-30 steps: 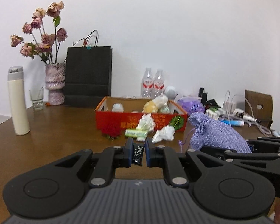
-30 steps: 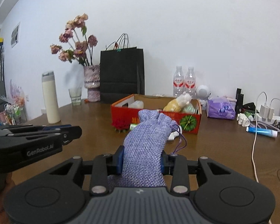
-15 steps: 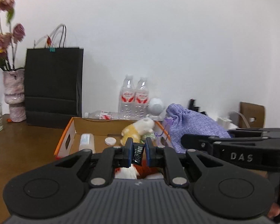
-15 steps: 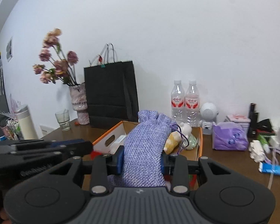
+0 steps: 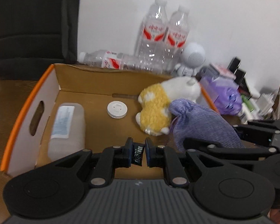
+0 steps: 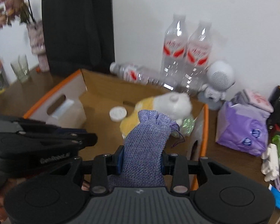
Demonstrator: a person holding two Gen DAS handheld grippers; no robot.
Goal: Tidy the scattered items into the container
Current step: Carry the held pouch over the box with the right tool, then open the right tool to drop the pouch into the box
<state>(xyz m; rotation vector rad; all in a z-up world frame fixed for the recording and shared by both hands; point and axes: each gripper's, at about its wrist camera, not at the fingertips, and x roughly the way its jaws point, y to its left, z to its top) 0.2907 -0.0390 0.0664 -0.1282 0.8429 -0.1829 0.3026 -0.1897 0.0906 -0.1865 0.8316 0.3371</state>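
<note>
An open cardboard box (image 5: 37, 93) with an orange rim stands on the wooden table, also seen in the right wrist view as the box (image 6: 206, 123). Inside lie a clear plastic bottle (image 5: 67, 128), a white round lid (image 5: 117, 110) and a yellow-and-white plush toy (image 5: 158, 108). My left gripper (image 5: 138, 154) hangs over the box's near side, shut on a small black candy packet (image 5: 138, 154). My right gripper (image 6: 142, 158) is shut on a purple woven drawstring pouch (image 6: 147, 140), held above the box next to the plush toy.
Behind the box stand two water bottles (image 5: 164, 35), with a third bottle (image 5: 110, 60) lying flat, a white round speaker figure (image 6: 218, 80) and a black paper bag (image 6: 78, 28). A purple tissue pack (image 6: 240, 130), chargers and cables crowd the right. A glass (image 6: 21, 69) and flower vase (image 6: 37, 44) stand left.
Both grippers have travelled forward from the table's near side to above the box and tilted downward, each still carrying its item. The box interior now fills both views.
</note>
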